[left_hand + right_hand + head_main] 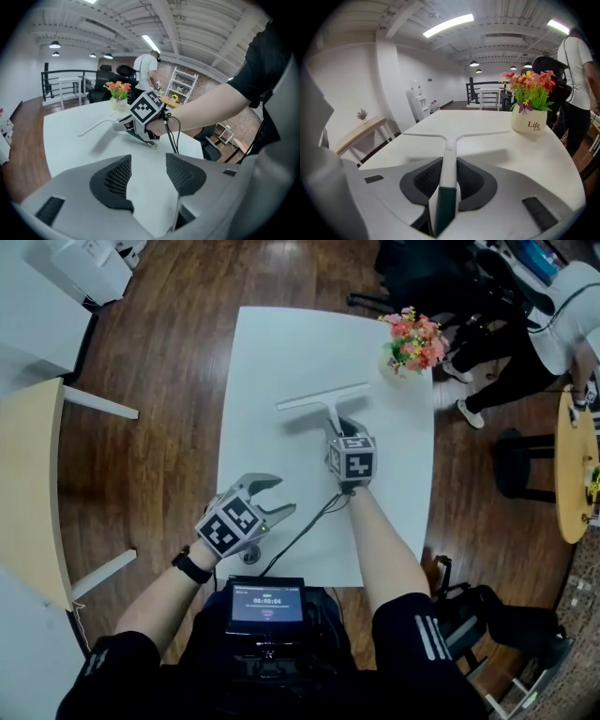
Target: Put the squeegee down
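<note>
The squeegee is white with a dark green grip; its long blade hangs a little above the white table and casts a shadow there. My right gripper is shut on the handle. In the right gripper view the squeegee handle runs between the jaws of the right gripper, blade crosswise ahead. My left gripper hovers open over the table's near left part with nothing in it. The left gripper view shows the left gripper, and beyond it the right gripper's marker cube and the squeegee.
A cream pot of pink and orange flowers stands at the table's far right corner, also the flower pot. A person stands by dark chairs at the far right. A round wooden table is right, a wooden bench left.
</note>
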### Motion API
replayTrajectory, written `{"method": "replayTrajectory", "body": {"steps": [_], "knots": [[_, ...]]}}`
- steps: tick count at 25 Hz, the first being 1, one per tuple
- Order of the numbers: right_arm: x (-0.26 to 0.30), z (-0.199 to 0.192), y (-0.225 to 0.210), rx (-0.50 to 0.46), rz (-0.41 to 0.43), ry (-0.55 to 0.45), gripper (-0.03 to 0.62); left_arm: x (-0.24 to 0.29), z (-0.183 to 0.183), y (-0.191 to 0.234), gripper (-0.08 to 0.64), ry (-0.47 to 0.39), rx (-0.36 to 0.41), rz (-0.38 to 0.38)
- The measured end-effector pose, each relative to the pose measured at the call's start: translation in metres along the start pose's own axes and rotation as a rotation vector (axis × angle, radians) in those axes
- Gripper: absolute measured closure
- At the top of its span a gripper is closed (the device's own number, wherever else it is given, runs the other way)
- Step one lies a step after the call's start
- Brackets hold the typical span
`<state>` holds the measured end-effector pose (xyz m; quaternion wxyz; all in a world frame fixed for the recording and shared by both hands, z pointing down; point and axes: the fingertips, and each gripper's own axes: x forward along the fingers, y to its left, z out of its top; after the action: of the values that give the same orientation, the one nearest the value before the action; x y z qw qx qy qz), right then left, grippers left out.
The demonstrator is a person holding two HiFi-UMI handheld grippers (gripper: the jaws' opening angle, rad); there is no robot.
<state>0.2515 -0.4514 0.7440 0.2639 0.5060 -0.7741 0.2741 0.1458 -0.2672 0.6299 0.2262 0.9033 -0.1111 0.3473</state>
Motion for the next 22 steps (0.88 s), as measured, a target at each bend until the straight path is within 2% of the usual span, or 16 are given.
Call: {"method": "replayTrajectory", "body": {"steps": [6, 14, 17, 19, 22], "knots": [[0.023, -0.014, -0.007, -0.025, -0.012, 0.048, 0.483, 0.01, 0.0, 0.009, 0.333, 0.006, -0.016, -0.009], [0.027, -0.015, -0.006, -0.058, -0.012, 0.047, 0.474, 0.015, 0.0, 0.012, 0.333, 0.01, -0.017, -0.021], [0.029, -0.014, -0.006, -0.042, -0.012, 0.047, 0.448, 0.016, 0.001, 0.011, 0.333, 0.008, -0.014, -0.027], [0.025, -0.01, -0.007, -0.026, -0.021, 0.027, 0.398, 0.015, 0.002, 0.01, 0.333, 0.006, -0.01, -0.028], [0.013, 0.001, -0.007, -0.024, -0.03, -0.019, 0.396, 0.012, 0.002, 0.006, 0.333, 0.001, -0.003, -0.027]]}}
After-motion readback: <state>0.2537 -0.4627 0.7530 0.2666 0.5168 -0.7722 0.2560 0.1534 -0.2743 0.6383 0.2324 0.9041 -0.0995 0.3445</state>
